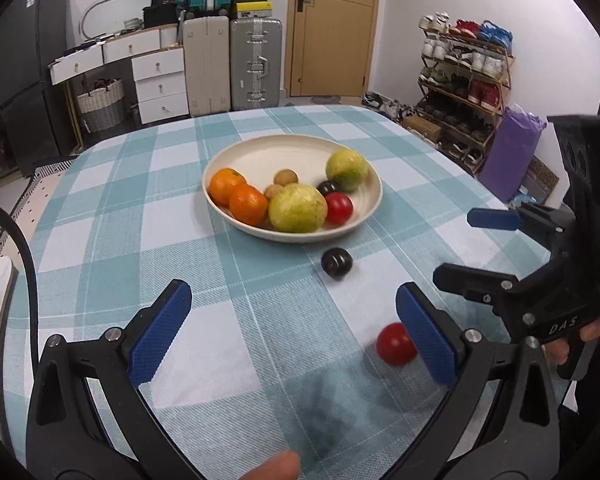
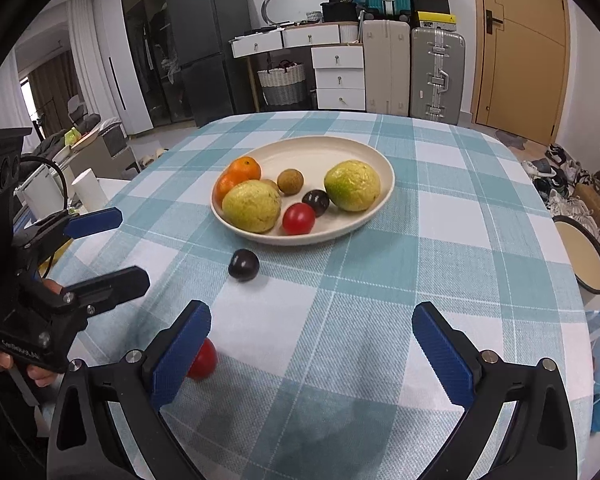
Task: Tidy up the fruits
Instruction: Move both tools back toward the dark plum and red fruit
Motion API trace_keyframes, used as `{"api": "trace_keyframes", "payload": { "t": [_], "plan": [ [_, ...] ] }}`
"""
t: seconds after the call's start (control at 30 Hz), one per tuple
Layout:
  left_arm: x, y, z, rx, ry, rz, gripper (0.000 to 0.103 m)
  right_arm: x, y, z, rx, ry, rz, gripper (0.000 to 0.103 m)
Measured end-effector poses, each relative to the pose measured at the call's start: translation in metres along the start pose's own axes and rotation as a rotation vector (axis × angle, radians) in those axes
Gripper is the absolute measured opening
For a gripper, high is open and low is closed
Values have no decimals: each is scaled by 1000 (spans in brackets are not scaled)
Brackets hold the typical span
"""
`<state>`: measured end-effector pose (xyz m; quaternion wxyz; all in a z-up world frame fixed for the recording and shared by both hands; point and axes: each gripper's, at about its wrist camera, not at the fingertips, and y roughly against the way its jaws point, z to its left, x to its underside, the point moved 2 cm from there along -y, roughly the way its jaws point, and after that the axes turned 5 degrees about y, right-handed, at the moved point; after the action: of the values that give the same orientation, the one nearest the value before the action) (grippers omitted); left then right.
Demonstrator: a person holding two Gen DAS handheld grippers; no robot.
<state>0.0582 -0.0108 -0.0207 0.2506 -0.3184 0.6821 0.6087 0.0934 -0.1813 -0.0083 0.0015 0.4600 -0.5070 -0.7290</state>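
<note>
Left wrist view: the left gripper (image 1: 294, 330) hangs above a checked tablecloth (image 1: 112, 240) with its blue pads spread wide and nothing between them. A red fruit (image 1: 396, 343) lies loose on the cloth just beside the right-hand pad, and a dark fruit (image 1: 337, 263) sits on the cloth near the rim of a cream plate (image 1: 296, 148). The plate holds two oranges, two yellow-green fruits, two small brown ones, another dark fruit and another red one. At the right edge the right gripper (image 1: 462, 246) shows side-on, jaws apart, with a person's fingers on its handle.

Right wrist view: the right gripper (image 2: 312, 336) is likewise wide open and empty over the cloth. The red fruit (image 2: 202, 360) peeks out from behind its left pad — outside the jaws, not between them. The dark fruit (image 2: 243, 265) rests further ahead, short of the plate (image 2: 320, 148). The left gripper (image 2: 116, 246) enters from the left, also open.

Judging by the layout, most fruit is already gathered on the plate and two pieces remain on the table, so the step in hand looks like picking up a stray. The next move calls for one gripper to shift sideways until a loose fruit sits squarely between its pads, then close gently — round fruit may roll off at a glancing touch.
</note>
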Motion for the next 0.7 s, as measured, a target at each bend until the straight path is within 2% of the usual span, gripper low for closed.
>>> {"api": "trace_keyframes", "payload": {
  "t": [0.5, 0.6, 0.67, 0.7],
  "plan": [
    [16, -20, -29, 89, -87, 105, 101, 10, -12, -5, 11, 3, 77, 103],
    [19, -23, -31, 103, -97, 126, 94, 10, -11, -7, 12, -9, 78, 103],
    [21, -25, -33, 115, -104, 139, 82, 10, -11, -7, 8, -12, 78, 103],
    [22, -27, -34, 125, -110, 149, 79, 11, -12, -6, 10, -10, 79, 103]
  ]
}}
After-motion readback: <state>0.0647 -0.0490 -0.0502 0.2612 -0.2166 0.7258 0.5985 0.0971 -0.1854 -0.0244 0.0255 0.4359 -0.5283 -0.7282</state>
